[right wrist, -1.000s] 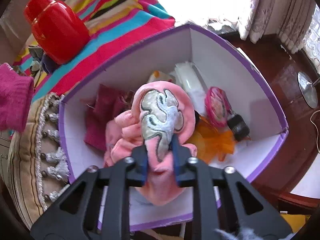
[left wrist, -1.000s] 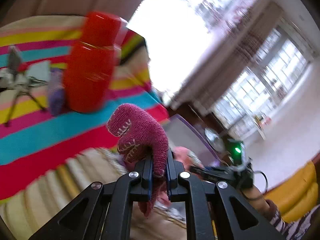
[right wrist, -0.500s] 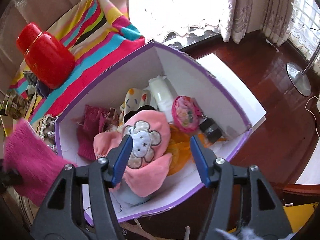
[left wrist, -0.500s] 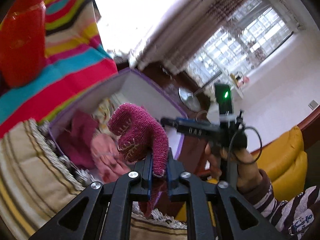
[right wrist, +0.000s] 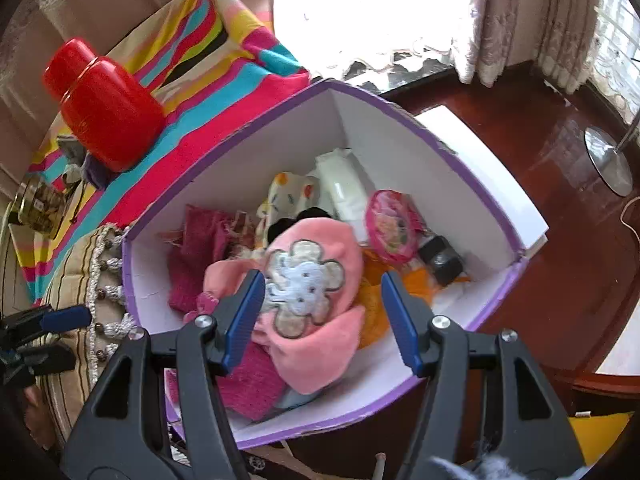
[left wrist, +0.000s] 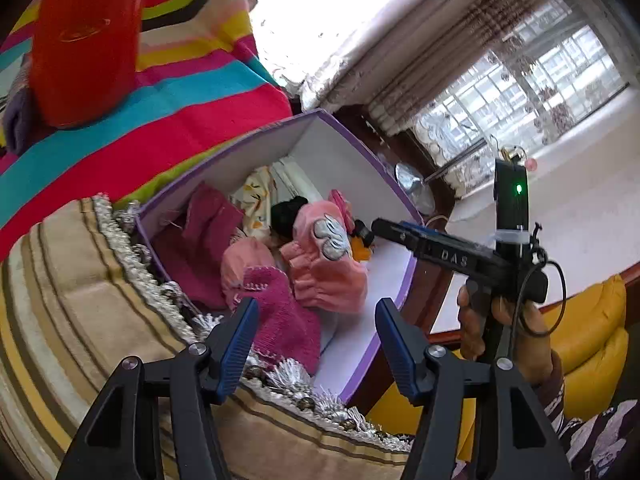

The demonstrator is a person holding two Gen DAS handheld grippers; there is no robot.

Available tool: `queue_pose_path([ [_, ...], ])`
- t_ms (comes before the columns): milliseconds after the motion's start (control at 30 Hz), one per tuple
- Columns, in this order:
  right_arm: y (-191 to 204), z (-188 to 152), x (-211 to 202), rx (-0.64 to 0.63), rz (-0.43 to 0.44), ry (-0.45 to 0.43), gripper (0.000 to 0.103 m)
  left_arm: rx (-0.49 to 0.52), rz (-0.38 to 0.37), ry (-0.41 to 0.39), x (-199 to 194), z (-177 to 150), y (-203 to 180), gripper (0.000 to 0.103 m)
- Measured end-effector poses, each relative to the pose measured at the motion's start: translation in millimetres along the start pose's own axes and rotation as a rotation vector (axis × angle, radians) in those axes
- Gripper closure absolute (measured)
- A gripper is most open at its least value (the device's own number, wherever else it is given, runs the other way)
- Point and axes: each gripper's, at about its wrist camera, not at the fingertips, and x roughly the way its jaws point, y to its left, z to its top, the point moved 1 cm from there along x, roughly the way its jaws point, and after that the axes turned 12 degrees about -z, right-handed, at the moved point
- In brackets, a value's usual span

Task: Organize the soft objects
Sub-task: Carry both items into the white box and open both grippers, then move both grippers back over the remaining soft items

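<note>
left tool: opening, nothing gripped | right tool: released | magenta knit glove: light, limp (pinch cuff) | purple box

The box stands with one side against the striped blanket and its near corner beside the fringed cushion. In the box, the knitted glove lies at the near corner, draped over the rim toward the cushion. The hat rests in the middle, on top of other soft things. Behind it, toward the far corner, lie a patterned cloth and a bottle. The round case sits right of the hat. The jar stands on the blanket, behind the box.
</note>
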Motion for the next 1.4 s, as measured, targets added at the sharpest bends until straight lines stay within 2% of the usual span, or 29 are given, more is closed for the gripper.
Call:
queue_pose_path([
  [233,31.7,2.7,-1.8,-0.061,0.041,-0.005,0.038,-0.023,0.035,-0.105,-29.4,5.3,15.2,0.042],
  [400,61.6,7.8,-11.1,-0.103,0.075,-0.038,0.037,-0.081,0.088,-0.225,-64.2,3.5,40.1,0.042],
  [633,117.8,12.0,-18.9,-0.182,0.126,-0.060,0.036,-0.076,0.220,-0.390,-112.8,-4.6,68.3,0.042],
  [967,208.1,16.2,-24.8,-0.279,0.193,-0.087,0.036,-0.153,0.330,-0.496,-162.1,-21.8,115.0,0.042],
  [1100,242.5,17.2,-18.7,-0.331,0.195,-0.088,0.036,-0.203,0.336,-0.527,-178.3,-29.1,133.4,0.042],
  [1400,290.2,33.8,-10.0,-0.270,0.213,-0.083,0.036,-0.269,0.349,-0.576,-204.1,-38.0,160.7,0.042],
])
